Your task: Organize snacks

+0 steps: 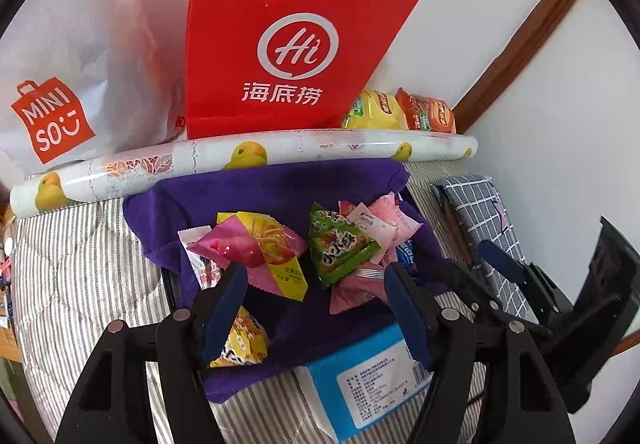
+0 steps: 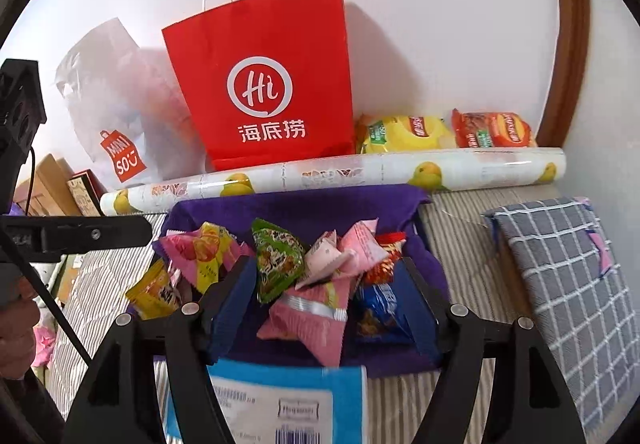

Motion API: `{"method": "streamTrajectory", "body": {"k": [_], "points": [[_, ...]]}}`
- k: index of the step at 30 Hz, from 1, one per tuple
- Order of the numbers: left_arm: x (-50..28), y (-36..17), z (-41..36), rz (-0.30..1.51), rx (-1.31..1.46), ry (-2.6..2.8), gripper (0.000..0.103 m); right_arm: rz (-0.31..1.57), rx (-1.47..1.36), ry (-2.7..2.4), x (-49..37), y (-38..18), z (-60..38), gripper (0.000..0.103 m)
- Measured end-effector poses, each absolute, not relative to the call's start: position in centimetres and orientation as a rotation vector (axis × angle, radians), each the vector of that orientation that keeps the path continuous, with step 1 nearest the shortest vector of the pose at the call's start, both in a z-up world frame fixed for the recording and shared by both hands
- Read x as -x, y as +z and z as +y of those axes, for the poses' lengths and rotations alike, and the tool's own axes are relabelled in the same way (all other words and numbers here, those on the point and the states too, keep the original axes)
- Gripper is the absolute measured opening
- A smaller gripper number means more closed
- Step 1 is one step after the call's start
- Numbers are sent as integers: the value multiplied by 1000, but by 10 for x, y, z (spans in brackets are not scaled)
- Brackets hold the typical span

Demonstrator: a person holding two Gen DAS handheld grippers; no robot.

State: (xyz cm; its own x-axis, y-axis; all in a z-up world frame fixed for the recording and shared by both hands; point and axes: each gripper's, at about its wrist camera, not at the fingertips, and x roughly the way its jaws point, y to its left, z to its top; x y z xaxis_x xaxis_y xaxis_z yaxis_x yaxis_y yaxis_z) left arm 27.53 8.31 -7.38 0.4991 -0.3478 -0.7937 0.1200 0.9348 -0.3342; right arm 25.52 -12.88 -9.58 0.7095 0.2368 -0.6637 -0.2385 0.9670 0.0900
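Starting at far left of the left wrist view: white MINISO bag (image 1: 56,120) leaning at upper left, red bag (image 1: 288,36) standing upright just right of it, filling the upper middle. Lying across the frame below both, a roll (image 1: 240,158) printed with yellow fruit, with a yellow chip pack (image 1: 372,112) and an orange pack (image 1: 428,112) resting behind its right end. Spreading under the roll, a purple cloth (image 1: 256,192) on striped bedding (image 1: 80,268), carrying the snacks: pink-yellow packet (image 1: 260,244) left of centre, green packet (image 1: 340,244) touching pale pink packets (image 1: 380,224) to its right. Sitting at lower middle, a blue box (image 1: 368,376), overlapping the cloth's near edge. Lying at right, a grey checked cloth (image 1: 484,212).

Left gripper (image 1: 316,276) hanging wide open over the pile, holding nothing; left finger overlapping a yellow packet (image 1: 244,340), whether touching it, cannot tell. Showing at far right in this view, the right gripper (image 1: 476,256).

In the right wrist view, left to right: snacks heaping on the purple cloth (image 2: 296,208) at centre, green packet (image 2: 276,260) beside a pink packet (image 2: 308,316) and a blue packet (image 2: 380,308). Right gripper (image 2: 328,276) also spreading wide, gripping nothing, fingers flanking the pink and blue packets; contact, cannot tell
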Motion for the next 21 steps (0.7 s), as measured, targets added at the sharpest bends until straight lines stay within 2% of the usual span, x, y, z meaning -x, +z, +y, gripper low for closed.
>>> {"method": "streamTrajectory", "body": {"k": [8, 16, 18, 21], "points": [[-250, -45, 85, 954, 267, -311, 69, 742, -4, 227, -215, -72, -144, 71], [-188, -29, 80, 887, 242, -275, 71, 740, -5, 215, -164, -62, -155, 71], [-170, -28, 75, 869, 221, -251, 74, 746, -17, 220, -155, -62, -158, 79], [-148, -30, 66, 851, 185, -218, 77, 732, -14, 211, -136, -61, -162, 83]]}}
